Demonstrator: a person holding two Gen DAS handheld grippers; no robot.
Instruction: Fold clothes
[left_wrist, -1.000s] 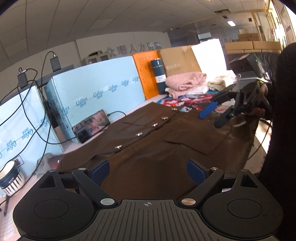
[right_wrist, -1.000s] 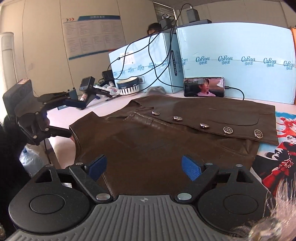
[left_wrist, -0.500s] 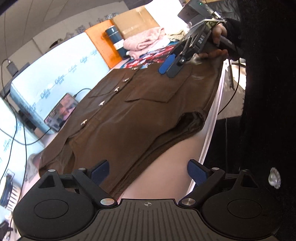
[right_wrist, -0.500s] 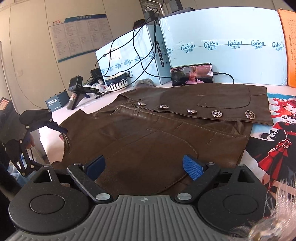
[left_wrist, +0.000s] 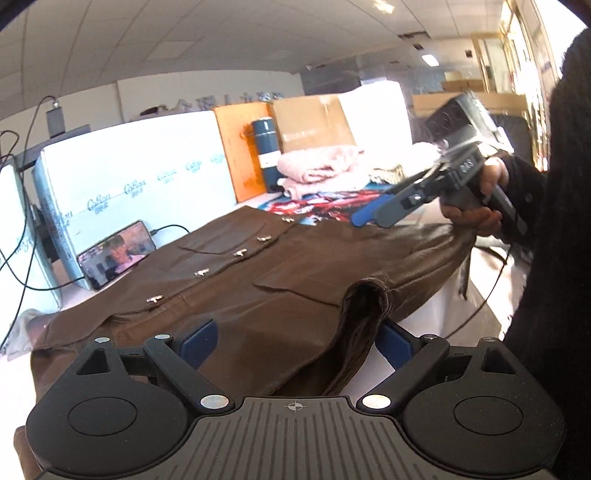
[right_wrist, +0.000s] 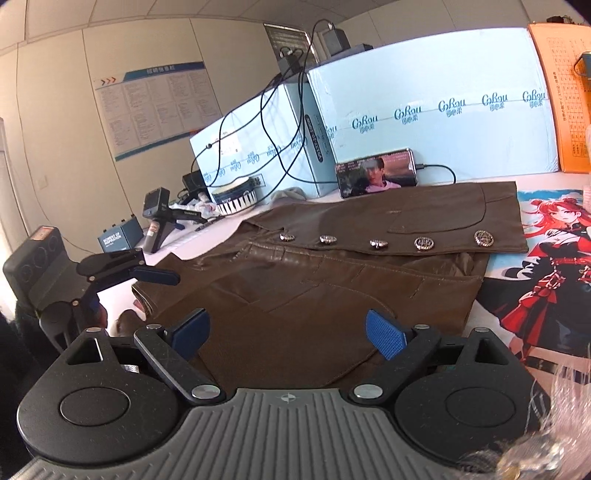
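Observation:
A brown leather jacket (left_wrist: 258, 280) lies flat on the white table, buttons up. Its near sleeve opening (left_wrist: 364, 306) bulges up just in front of my left gripper (left_wrist: 295, 341), which is open with the sleeve's fabric lying loose between the blue pads. In the right wrist view the jacket (right_wrist: 332, 295) fills the middle, and my right gripper (right_wrist: 288, 330) hangs open low over its near hem. Each gripper shows in the other's view: the right gripper (left_wrist: 369, 214) above the jacket's far end in a hand (left_wrist: 476, 214), the left gripper (right_wrist: 122, 295) at the sleeve's end.
A phone (right_wrist: 376, 175) playing video leans on light-blue boxes (right_wrist: 424, 110) behind the jacket. Folded pink clothes (left_wrist: 317, 166) and a teal flask (left_wrist: 266, 147) stand at one end, on a printed mat (right_wrist: 554, 258). A bowl (right_wrist: 236, 195), cables and small devices (right_wrist: 159, 218) crowd the other end.
The left view has swung back level and come down close to the sleeve opening. The right gripper has shifted in over the jacket's hem. The jacket lies as before.

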